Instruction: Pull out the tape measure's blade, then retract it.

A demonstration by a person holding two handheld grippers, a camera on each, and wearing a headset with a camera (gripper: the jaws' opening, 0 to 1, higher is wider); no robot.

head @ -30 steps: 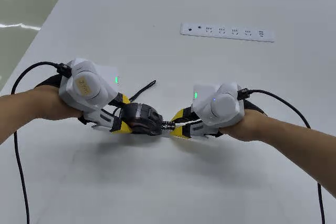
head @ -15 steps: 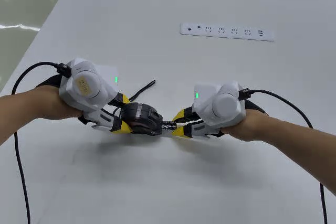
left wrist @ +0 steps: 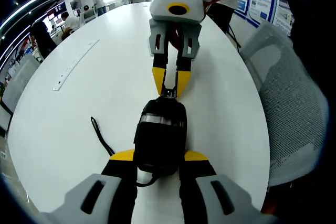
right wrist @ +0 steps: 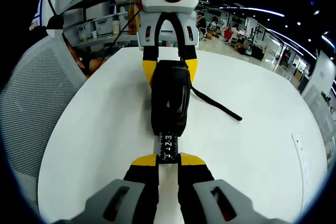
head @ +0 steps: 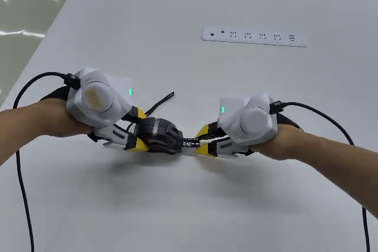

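A black tape measure (head: pixel 159 134) sits just above the white table, its case clamped between the yellow-tipped jaws of my left gripper (head: pixel 137 137). In the left gripper view the case (left wrist: pixel 160 135) fills the gap between my jaws. A short length of blade (right wrist: pixel 167 146) with printed numbers sticks out of the case (right wrist: pixel 169 98). My right gripper (right wrist: pixel 168 160) is shut on the blade's end. In the head view the blade (head: pixel 189 142) bridges the small gap to the right gripper (head: pixel 202 143). A black wrist strap (head: pixel 160 102) trails from the case.
A white power strip (head: pixel 254 35) lies on the far side of the table (head: pixel 177 205). Black cables (head: pixel 20 181) run from both grippers along the table's edges. Chairs and people stand beyond the table in the gripper views.
The right gripper has moved slightly to the right, and a little more blade shows between the case and its jaws. The left gripper holds still.
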